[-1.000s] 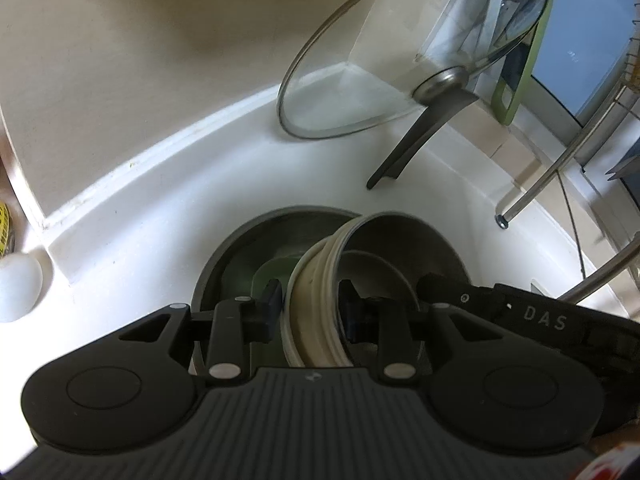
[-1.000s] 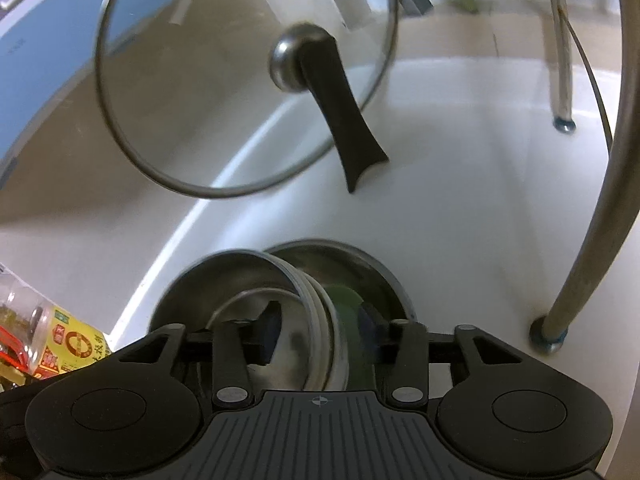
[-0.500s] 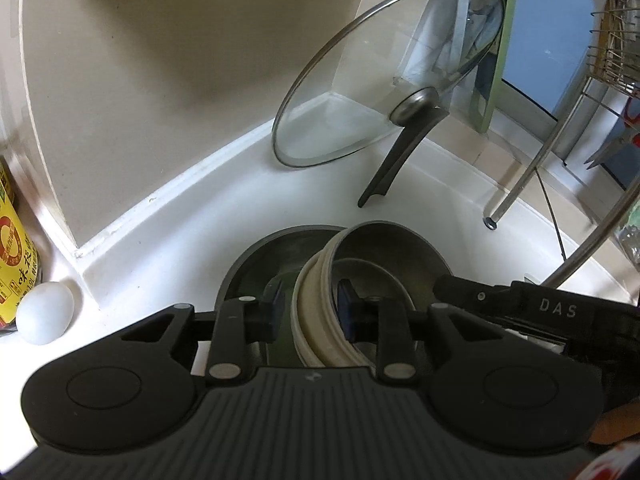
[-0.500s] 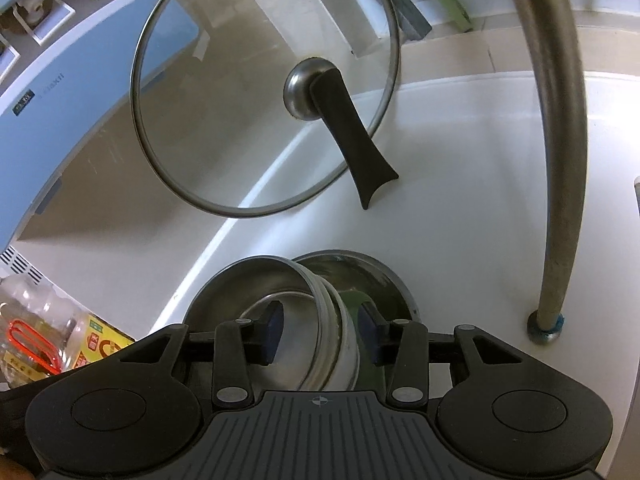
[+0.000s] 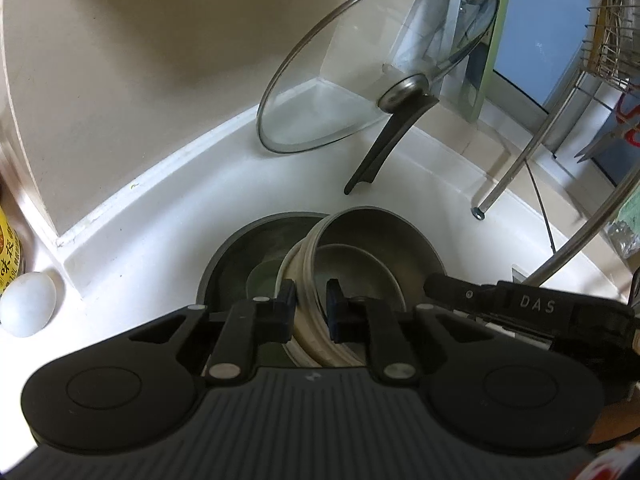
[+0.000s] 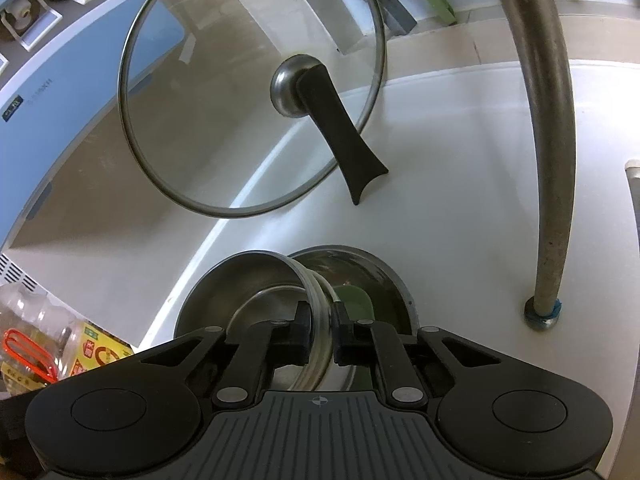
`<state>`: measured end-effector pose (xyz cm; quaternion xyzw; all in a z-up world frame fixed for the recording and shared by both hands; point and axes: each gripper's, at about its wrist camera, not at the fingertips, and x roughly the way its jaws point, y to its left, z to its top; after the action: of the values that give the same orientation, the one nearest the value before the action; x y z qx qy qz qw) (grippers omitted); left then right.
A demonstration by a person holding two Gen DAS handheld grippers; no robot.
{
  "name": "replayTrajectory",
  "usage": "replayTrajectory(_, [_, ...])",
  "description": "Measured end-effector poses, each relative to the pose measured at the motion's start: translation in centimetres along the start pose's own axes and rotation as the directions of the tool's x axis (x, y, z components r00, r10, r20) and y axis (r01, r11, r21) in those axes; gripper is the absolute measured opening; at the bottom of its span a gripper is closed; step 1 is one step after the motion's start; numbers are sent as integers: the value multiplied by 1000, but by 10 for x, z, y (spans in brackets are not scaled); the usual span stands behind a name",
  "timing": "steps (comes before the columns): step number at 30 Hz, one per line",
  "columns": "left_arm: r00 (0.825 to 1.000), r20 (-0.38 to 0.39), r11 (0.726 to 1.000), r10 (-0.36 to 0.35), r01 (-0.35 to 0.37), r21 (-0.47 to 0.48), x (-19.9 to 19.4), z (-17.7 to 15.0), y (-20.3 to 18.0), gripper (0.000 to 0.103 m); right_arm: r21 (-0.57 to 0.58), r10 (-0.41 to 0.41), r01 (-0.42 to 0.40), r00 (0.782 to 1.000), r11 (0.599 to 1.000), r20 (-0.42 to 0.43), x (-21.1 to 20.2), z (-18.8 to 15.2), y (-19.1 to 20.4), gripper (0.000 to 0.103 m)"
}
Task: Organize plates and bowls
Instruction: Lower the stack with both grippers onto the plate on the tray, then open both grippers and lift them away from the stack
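A stack of nested bowls [image 5: 360, 240], steel inside and cream outside, leans tilted over a dark round plate [image 5: 240, 256] that has something green [image 5: 260, 280] in it. My left gripper [image 5: 311, 304] is closing on the stack's near rim, and its pads press the cream edge from both sides. In the right wrist view the same bowls [image 6: 240, 280] sit over the plate [image 6: 372, 268]. My right gripper [image 6: 320, 330] is closing on the opposite rim, with the ribbed edge pinched between its pads.
A glass lid [image 5: 360, 80] with a black handle [image 6: 344, 140] leans on the wall behind the plate. Metal rack legs [image 6: 544, 160] stand on the white counter at right. A white egg [image 5: 26, 304] lies far left, and a plastic bottle [image 6: 40, 344] stands nearby.
Both grippers' jaws have narrowed onto the bowl stack's rim, the right one by more. Both views have tipped up slightly, showing more wall and rack.
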<state>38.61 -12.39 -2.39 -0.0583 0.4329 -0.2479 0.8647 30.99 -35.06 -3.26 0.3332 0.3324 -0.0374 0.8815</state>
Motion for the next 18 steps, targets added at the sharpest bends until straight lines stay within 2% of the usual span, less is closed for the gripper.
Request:
replayTrajectory(5, [999,-25,998,-29,27,-51,2,5,8,14,-15,-34,34,999,999,-33,-1,10,11,11])
replayTrajectory(12, [998,-61,997,-33,29,-66,6,10,12,13,-18,-75,74,992,997,-103,4,21,17,11])
replayTrajectory(18, [997,-67,997,-34,29,-70,9,10,13,14,-34,-96,93,989,995,-108,9,21,21,11])
